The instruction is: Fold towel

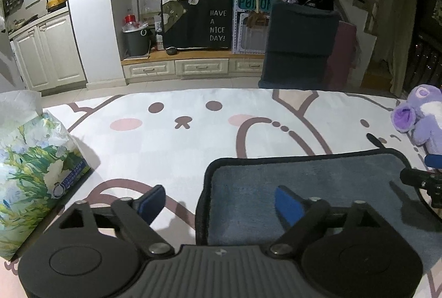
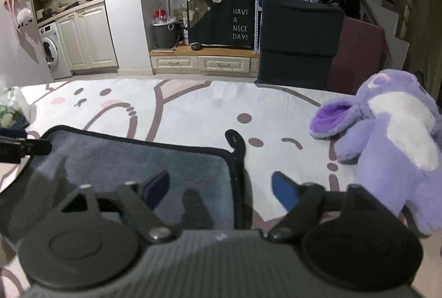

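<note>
A grey-blue towel (image 1: 304,182) with a black hem lies flat on the white cartoon-print sheet (image 1: 193,143). My left gripper (image 1: 218,201) is open and straddles the towel's left edge, one blue pad on each side, holding nothing. In the right wrist view the same towel (image 2: 132,168) lies at lower left, its black hanging loop (image 2: 234,140) at the far right corner. My right gripper (image 2: 221,190) is open and straddles the towel's right edge, empty. Each gripper's tip shows at the edge of the other's view.
A flower-print tissue pack (image 1: 30,176) stands left of the towel. A purple plush toy (image 2: 392,143) lies to the right, also in the left wrist view (image 1: 422,121). Beyond the bed's far edge are a dark chair (image 2: 298,43), drawers and kitchen cabinets.
</note>
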Motion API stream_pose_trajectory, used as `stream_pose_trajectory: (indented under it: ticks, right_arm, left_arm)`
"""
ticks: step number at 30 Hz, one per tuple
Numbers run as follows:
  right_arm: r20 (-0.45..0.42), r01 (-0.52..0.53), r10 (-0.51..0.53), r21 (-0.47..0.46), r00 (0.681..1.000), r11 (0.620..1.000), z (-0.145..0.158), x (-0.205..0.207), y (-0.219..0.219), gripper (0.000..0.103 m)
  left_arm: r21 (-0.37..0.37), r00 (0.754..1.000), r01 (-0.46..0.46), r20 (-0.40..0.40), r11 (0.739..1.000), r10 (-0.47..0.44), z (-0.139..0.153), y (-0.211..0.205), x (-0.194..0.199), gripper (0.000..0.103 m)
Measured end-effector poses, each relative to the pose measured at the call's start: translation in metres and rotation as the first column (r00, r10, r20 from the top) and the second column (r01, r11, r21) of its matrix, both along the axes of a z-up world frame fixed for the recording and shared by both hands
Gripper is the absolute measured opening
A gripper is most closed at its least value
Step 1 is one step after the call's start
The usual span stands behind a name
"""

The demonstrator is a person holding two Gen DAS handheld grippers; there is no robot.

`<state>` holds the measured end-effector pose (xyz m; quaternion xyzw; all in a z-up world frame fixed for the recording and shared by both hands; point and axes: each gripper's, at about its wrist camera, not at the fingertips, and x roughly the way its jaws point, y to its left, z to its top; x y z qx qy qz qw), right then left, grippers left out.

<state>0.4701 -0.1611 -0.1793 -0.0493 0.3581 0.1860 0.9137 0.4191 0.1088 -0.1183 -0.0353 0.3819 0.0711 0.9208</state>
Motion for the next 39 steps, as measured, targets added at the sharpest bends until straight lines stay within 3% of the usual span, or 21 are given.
stream_pose_trajectory:
  ticks: [2, 6, 39]
  right_arm:
    - [0.003, 0.003, -0.003, 0.001, 1.0, 1.0, 0.003, -0.003, 0.0, 0.095]
    - [0.001, 0.013, -0.013, 0.026, 1.0, 1.0, 0.011, -0.008, -0.004, 0.102]
    - [0.059, 0.02, -0.026, 0.093, 0.998, 0.995, 0.11, -0.121, -0.032, 0.103]
  left_arm:
    - [0.003, 1.0, 0.002, 0.002, 1.0, -0.002, 0.004, -0.003, -0.003, 0.097]
    - [-0.006, 1.0, 0.0, 0.007, 1.0, 0.0, 0.012, -0.007, -0.01, 0.101]
    - [0.002, 0.993, 0.023, 0.113, 1.0, -0.023, 0.113, -0.045, -0.127, 0.103]
